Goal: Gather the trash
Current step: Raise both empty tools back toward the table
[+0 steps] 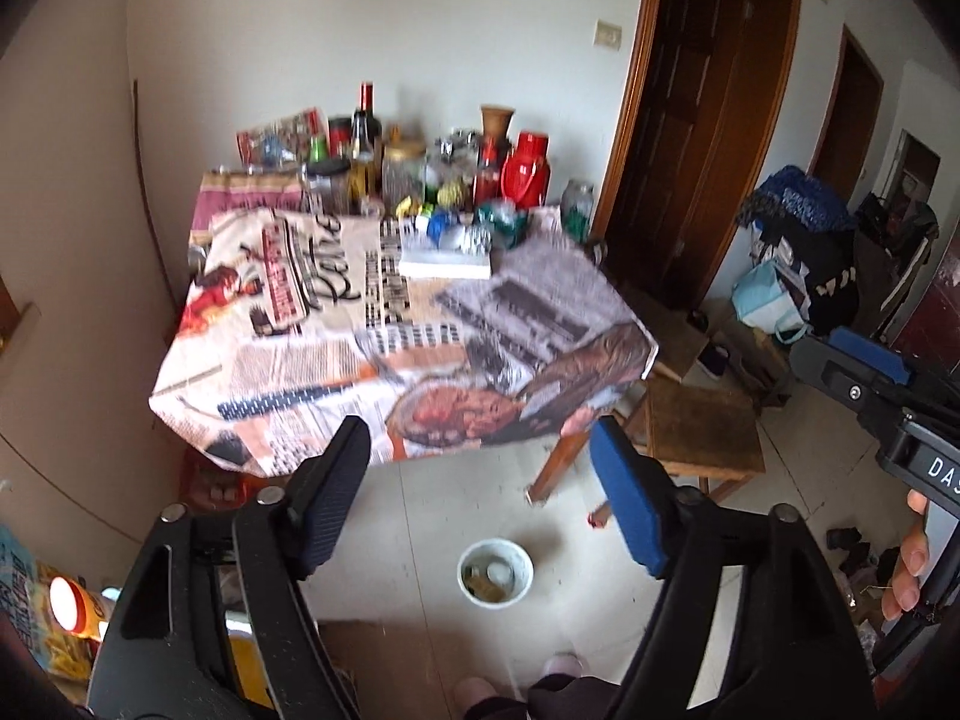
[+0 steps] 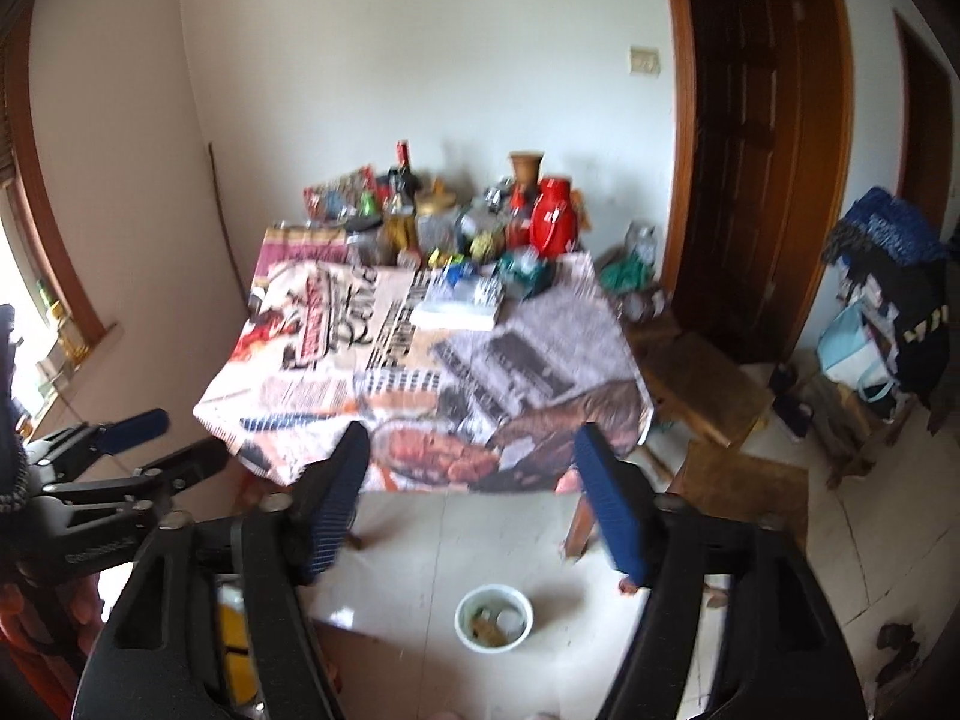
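1. Left wrist view: the left gripper [image 1: 480, 492] stands with its jaws wide apart and nothing between them, only bare floor behind.
2. Same view: the white tub [image 1: 495, 571] sits on the pale floor tiles below the near edge of the table [image 1: 384, 354]. Scraps lie inside it, too small to identify.
3. Same view: the right gripper [image 1: 840, 369] enters from the right edge, cut off by the frame. One blue pad shows, and how far its jaws stand cannot be read here. A hand [image 1: 909, 564] holds its handle, mostly out of frame.
4. Same view: bottles and jars crowd the table's far edge, blurred together. A wooden stool [image 1: 702, 426] stands just beside the table's right corner. Packaging at lower left is half hidden behind the gripper body.
5. Right wrist view: the right gripper [image 2: 471, 498] also has its jaws spread wide and empty.
6. Same view: the white tub [image 2: 494, 618] lies on the floor between the two fingers in the picture, well apart from them. Its contents are blurred.
7. Same view: the left gripper [image 2: 162, 444] pokes in at the left, its jaws apart, its body partly cut off.
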